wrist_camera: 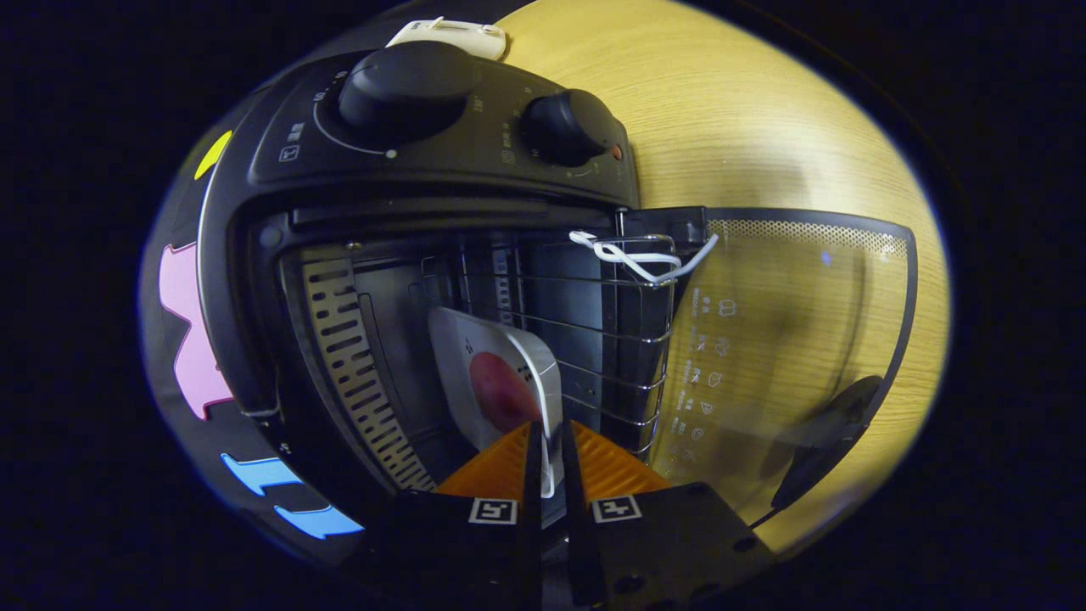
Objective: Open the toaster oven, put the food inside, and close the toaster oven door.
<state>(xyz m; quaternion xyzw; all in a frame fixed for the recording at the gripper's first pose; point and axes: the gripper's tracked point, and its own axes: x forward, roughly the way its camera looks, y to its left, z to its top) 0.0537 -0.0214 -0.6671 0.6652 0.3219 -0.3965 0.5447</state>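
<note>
Gripper at lower centre pinches the white plate of food, holding it inside the open toaster oven.

surface: wooden table | on it: toaster oven, white object beyond it

wooden table, white plastic object (behind the oven)

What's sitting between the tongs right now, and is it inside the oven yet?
In the gripper view, the tongs pinch the rim of a white plate carrying a reddish food piece. The plate is already inside the open toaster oven, beside its wire rack.
</note>
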